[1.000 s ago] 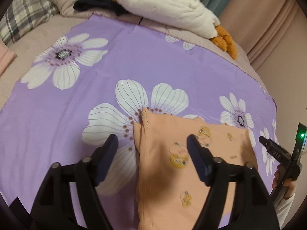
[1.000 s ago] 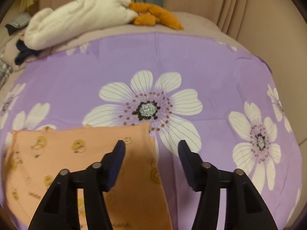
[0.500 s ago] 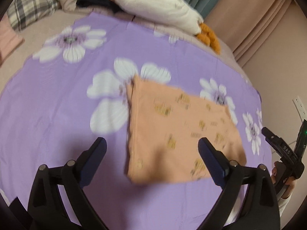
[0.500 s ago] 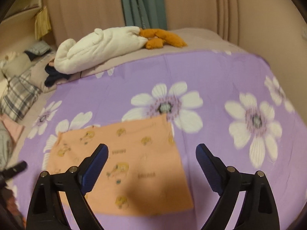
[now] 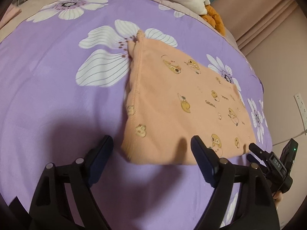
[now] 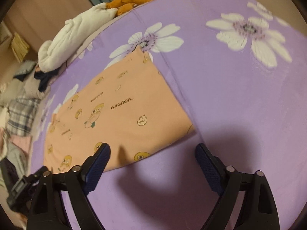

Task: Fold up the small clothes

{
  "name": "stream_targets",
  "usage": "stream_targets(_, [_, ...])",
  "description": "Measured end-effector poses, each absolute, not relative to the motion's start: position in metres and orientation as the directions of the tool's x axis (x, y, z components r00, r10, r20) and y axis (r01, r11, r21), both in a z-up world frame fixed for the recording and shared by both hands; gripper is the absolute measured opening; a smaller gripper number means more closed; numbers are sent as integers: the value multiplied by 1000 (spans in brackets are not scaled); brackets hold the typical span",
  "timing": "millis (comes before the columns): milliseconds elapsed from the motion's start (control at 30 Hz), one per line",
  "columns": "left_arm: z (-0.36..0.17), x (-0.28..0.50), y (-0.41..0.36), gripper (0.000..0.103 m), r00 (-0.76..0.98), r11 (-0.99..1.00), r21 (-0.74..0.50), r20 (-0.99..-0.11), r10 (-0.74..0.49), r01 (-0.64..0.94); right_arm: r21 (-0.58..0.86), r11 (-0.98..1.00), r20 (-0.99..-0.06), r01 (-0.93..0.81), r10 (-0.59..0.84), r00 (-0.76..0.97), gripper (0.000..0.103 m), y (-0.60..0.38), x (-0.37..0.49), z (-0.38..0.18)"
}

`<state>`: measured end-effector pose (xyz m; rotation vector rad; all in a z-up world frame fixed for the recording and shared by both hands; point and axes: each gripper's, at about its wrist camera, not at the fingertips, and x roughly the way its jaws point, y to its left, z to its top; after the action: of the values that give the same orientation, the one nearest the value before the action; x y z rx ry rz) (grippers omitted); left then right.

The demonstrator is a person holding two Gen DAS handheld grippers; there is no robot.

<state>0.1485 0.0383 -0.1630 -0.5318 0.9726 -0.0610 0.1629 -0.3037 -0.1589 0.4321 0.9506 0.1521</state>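
So there's a purple flower-print sheet spread over the bed, and the folded orange garment with little duck cartoons lies flat on it. Up past the garment's far edge sits a white plush with an orange toy touching it. Left gripper hangs at the garment's near edge, jaws wide apart, holding nothing. Right gripper too, at the near corner, jaws spread, empty.

Folded orange garment, purple floral sheet, right hand-held gripper spread wide
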Motion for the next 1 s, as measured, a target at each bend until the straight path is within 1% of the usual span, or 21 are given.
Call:
stream_targets(33, [-164, 151, 38, 76, 571, 870, -458, -770, -285, -184, 433, 899, -745, 59, 320, 586, 84, -304, 165, -160])
stream_targets(67, [-165, 154, 38, 71, 572, 867, -462, -769, -287, -187, 442, 895, -733, 55, 326, 597, 82, -304, 167, -159])
stream_targets(100, [-166, 156, 38, 65, 573, 866, -465, -767, -288, -187, 464, 884, -716, 49, 342, 608, 78, -305, 172, -159])
stream_targets(133, [-168, 158, 38, 61, 575, 863, -470, -764, -293, -185, 482, 875, -705, 46, 356, 613, 72, -305, 175, -161])
stream_targets(167, [-169, 161, 37, 55, 575, 861, -475, -762, -298, -183, 504, 863, -693, 46, 372, 617, 69, -306, 180, -163])
stream_targets(200, [-171, 164, 37, 47, 574, 859, -477, -762, -299, -186, 526, 849, -683, 51, 386, 620, 62, -306, 185, -165])
stream_targets(233, [-171, 166, 37, 42, 571, 860, -474, -766, -297, -188, 543, 838, -675, 58, 394, 625, 56, -306, 190, -168])
stream_targets(267, [-172, 169, 36, 29, 561, 870, -455, -777, -285, -189, 551, 832, -668, 63, 394, 631, 52, -306, 194, -169])
stream_targets(300, [-172, 171, 36, 16, 553, 878, -441, -786, -276, -188, 558, 827, -662, 67, 395, 637, 45, -305, 198, -169])
stream_targets(367, [-173, 172, 38, 11, 542, 869, -459, -786, -298, -187, 563, 823, -664, 80, 393, 636, 34, -303, 201, -170])
stream_targets(400, [-171, 171, 38, 9, 542, 868, -459, -786, -298, -188, 560, 825, -664, 74, 393, 636, 25, -301, 202, -169])
stream_targets(500, [-164, 166, 34, 8, 540, 882, -432, -796, -273, -191, 551, 832, -653, 61, 384, 653, 20, -299, 195, -162])
stream_targets(600, [-153, 157, 29, 8, 530, 897, -406, -806, -263, -172, 552, 833, -624, 28, 390, 677, 19, -300, 183, -145])
stream_targets(800, [-138, 130, 21, 8, 499, 895, -423, -812, -304, -143, 492, 870, -610, -20, 361, 706, 19, -299, 154, -111])
stream_targets(1000, [-144, 105, 12, 9, 468, 884, -443, -820, -330, -152, 451, 893, -640, 10, 315, 701, 19, -302, 129, -104])
